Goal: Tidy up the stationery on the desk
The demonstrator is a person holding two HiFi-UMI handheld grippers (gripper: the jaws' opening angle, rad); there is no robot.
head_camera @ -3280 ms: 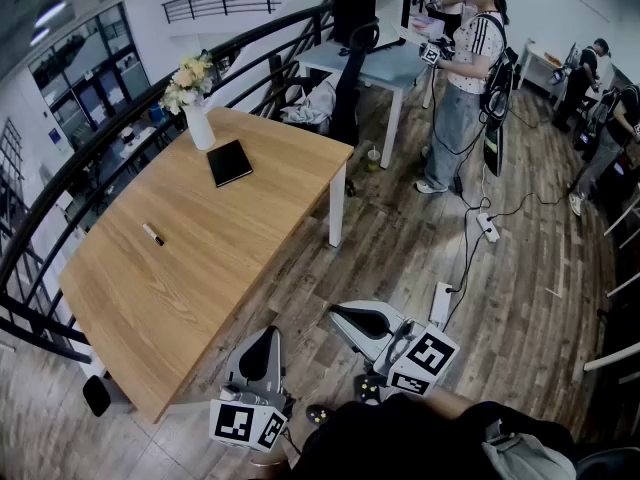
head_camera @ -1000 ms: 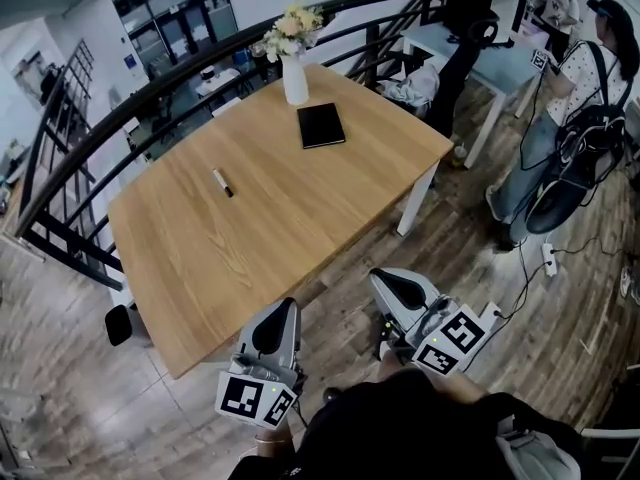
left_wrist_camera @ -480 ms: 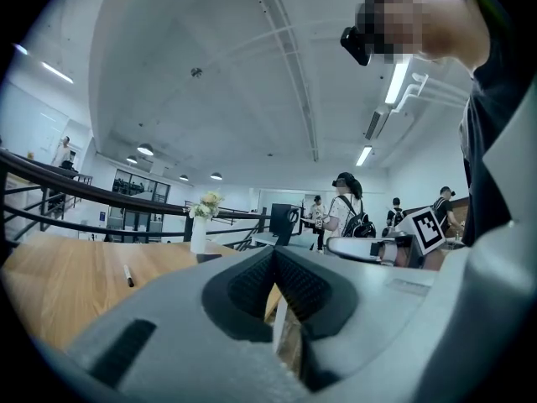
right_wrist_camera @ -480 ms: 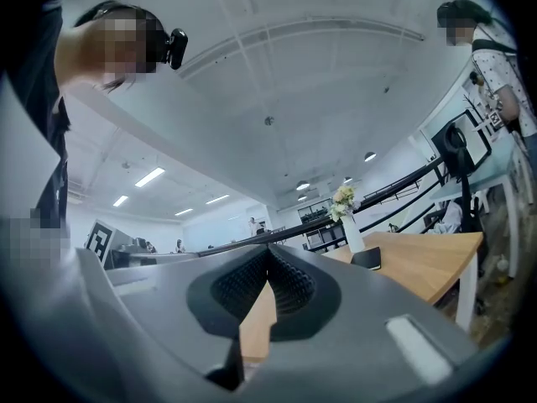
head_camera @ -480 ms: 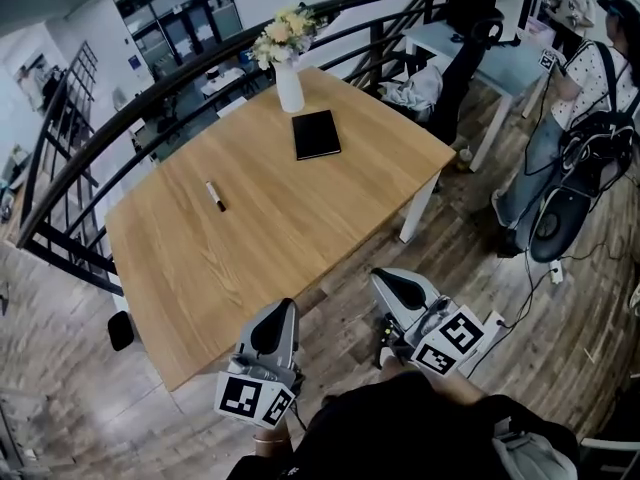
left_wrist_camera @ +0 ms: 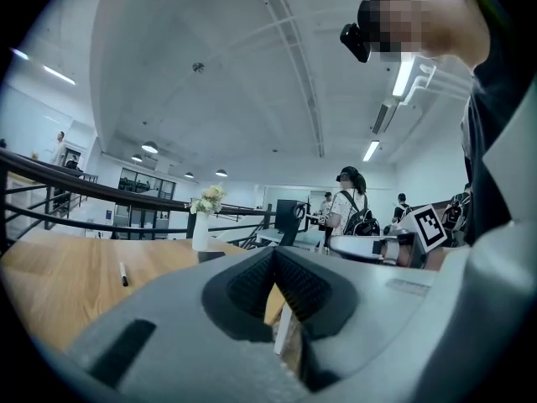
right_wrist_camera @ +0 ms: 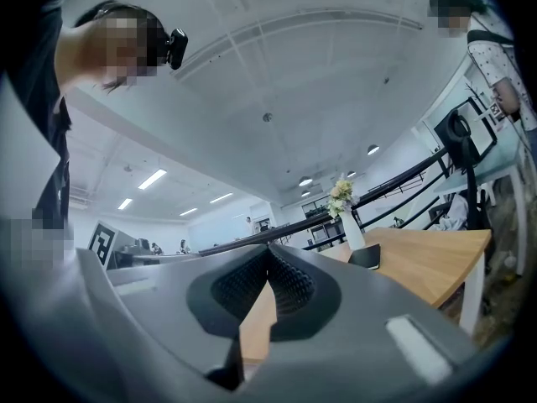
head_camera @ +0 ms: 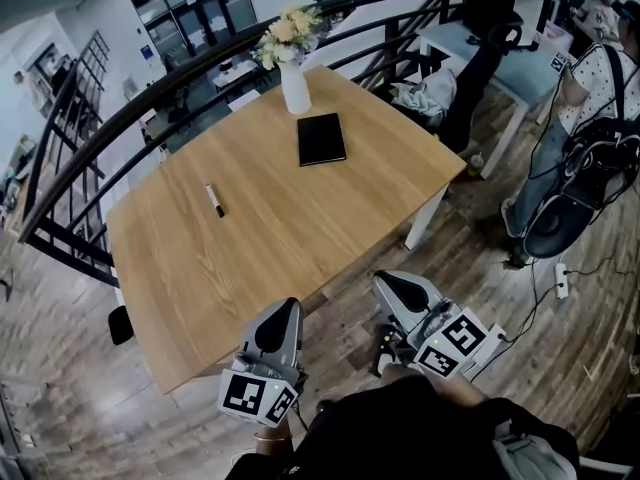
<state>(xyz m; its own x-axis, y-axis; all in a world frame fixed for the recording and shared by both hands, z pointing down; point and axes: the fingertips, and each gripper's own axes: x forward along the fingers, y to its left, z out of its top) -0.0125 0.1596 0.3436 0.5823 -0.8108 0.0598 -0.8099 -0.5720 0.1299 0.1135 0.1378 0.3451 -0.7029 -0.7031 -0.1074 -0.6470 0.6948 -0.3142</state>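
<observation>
A black notebook (head_camera: 322,139) lies on the wooden desk (head_camera: 270,218) near its far side, just in front of a white vase of flowers (head_camera: 294,86). A black-and-white marker pen (head_camera: 214,200) lies alone toward the desk's left. My left gripper (head_camera: 281,315) hovers at the desk's near edge, shut with nothing in it. My right gripper (head_camera: 396,287) hangs over the floor beside the near right corner, shut and empty too. From the left gripper view the pen (left_wrist_camera: 123,274) and vase (left_wrist_camera: 200,229) show across the tabletop. The right gripper view catches the notebook (right_wrist_camera: 365,257) and vase (right_wrist_camera: 353,230).
A black railing (head_camera: 120,128) curves round the desk's far and left sides. A person with a backpack (head_camera: 585,138) stands at the right on the wood floor, with cables and a power strip (head_camera: 560,280) near their feet. Another desk with a chair (head_camera: 480,58) stands behind.
The view has swung and closed in on the desk over the earlier frames; both grippers have drifted a little toward the desk's near edge, still shut and empty.
</observation>
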